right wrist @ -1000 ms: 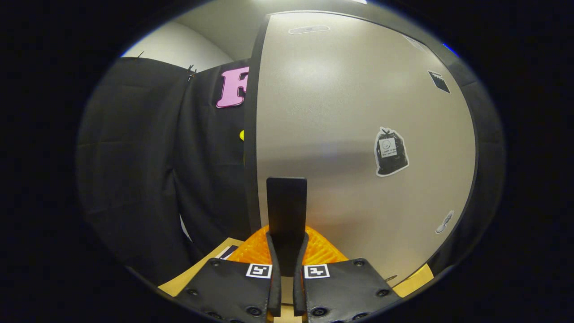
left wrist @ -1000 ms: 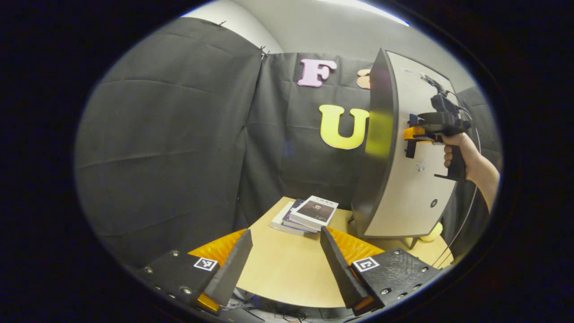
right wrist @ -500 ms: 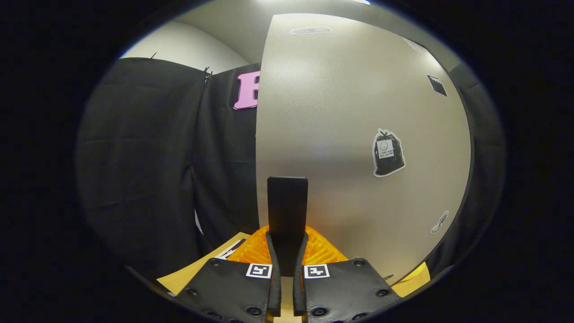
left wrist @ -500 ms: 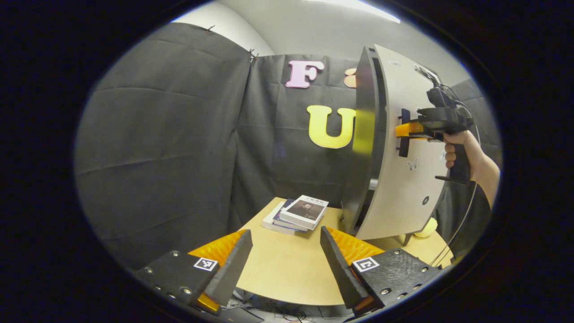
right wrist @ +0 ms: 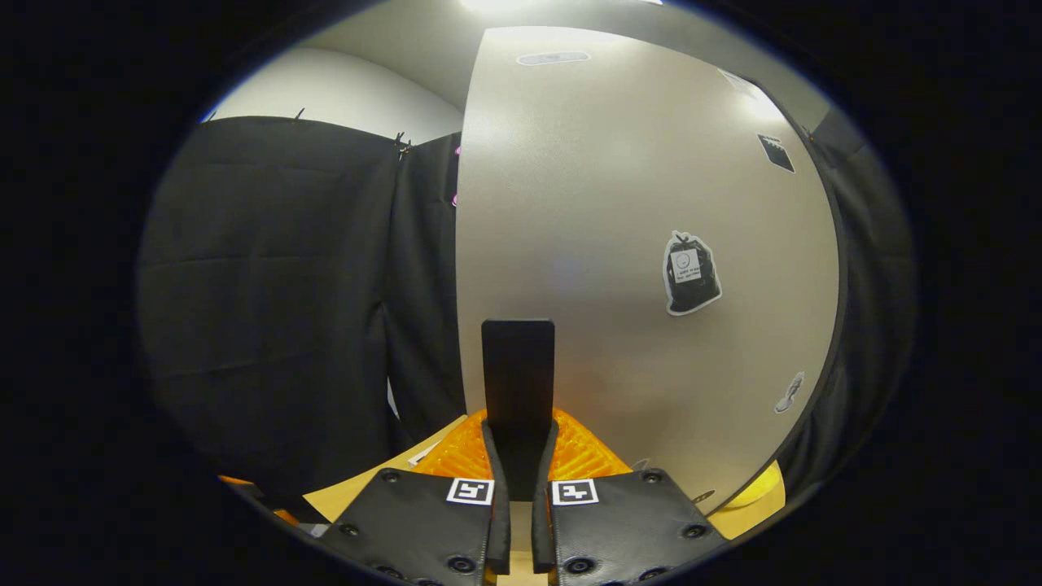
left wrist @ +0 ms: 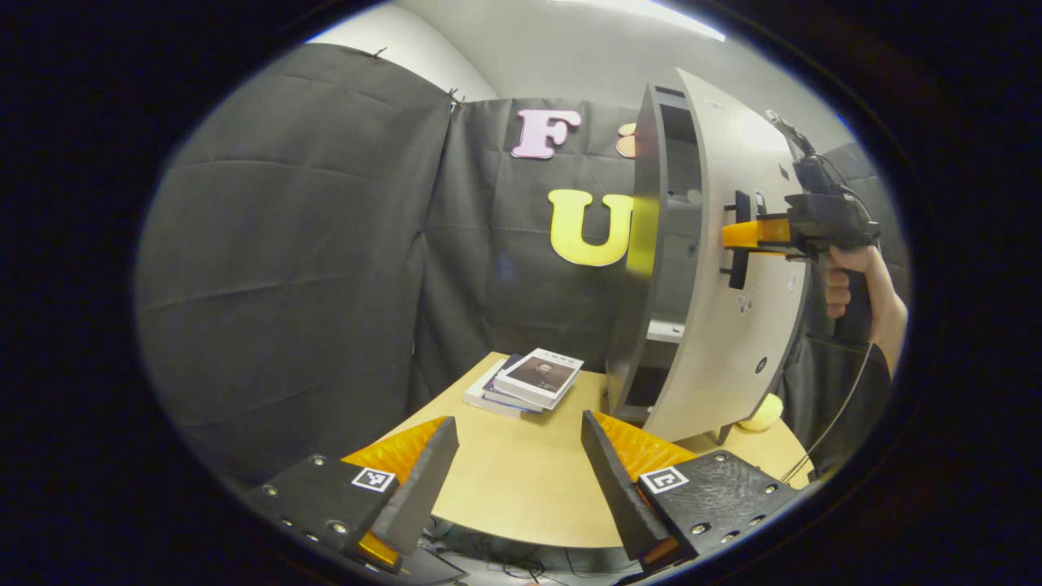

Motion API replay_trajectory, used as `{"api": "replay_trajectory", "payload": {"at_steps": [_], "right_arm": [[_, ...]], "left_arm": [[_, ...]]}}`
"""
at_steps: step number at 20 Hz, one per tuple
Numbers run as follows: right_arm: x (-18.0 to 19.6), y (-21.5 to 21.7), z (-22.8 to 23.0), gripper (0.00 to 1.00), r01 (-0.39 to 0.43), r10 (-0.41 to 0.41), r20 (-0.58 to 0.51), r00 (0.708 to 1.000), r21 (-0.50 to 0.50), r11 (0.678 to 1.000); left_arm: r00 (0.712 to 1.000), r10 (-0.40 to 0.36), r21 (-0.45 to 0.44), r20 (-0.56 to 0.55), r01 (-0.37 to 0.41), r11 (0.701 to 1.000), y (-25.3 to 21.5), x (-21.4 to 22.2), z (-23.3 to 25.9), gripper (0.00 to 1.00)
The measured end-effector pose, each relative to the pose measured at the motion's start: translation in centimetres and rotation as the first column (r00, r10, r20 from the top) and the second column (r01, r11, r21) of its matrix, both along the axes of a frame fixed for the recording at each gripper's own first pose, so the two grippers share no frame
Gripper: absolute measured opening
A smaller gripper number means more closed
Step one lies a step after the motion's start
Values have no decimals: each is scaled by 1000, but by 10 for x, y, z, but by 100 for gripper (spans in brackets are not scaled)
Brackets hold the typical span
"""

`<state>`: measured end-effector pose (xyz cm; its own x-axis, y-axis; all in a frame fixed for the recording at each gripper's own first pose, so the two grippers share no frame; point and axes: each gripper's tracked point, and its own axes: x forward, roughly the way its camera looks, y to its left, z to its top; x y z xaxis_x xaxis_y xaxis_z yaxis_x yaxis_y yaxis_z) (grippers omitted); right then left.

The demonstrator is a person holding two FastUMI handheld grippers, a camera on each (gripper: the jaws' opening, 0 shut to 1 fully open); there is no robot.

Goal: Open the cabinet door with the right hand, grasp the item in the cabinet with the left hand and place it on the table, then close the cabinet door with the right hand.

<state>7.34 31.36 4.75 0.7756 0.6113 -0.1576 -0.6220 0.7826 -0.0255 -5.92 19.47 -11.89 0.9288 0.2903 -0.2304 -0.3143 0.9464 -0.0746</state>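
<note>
Beige wooden table (left wrist: 521, 480) under left gripper (left wrist: 514, 464), jaws wide, nothing between them; grey cabinet door (left wrist: 733, 325) partly swung open, right gripper (left wrist: 745, 236) on its black bar handle (left wrist: 739, 240), item inside not discernible. Right gripper view: right gripper (right wrist: 518, 456) clamped on black bar handle (right wrist: 518, 382).

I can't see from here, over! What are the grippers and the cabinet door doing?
Right gripper shut on door handle, cabinet door partly open. Left gripper open above table. Item inside not visible; books on table.
</note>
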Motion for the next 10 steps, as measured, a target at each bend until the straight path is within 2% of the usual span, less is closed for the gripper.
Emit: {"api": "replay_trajectory", "payload": {"at_steps": [2, 10], "right_arm": [[-7, -9, 2, 12, -20, 20, -8, 1000, 10, 1000], [-11, -27, 0, 10, -33, 34, -27, 999, 21, 999]], "left_arm": [[1000, -8, 0, 7, 8, 1000, -1, 1, 0, 91], [997, -66, 11, 28, 66, 998, -4, 5, 3, 93]]}}
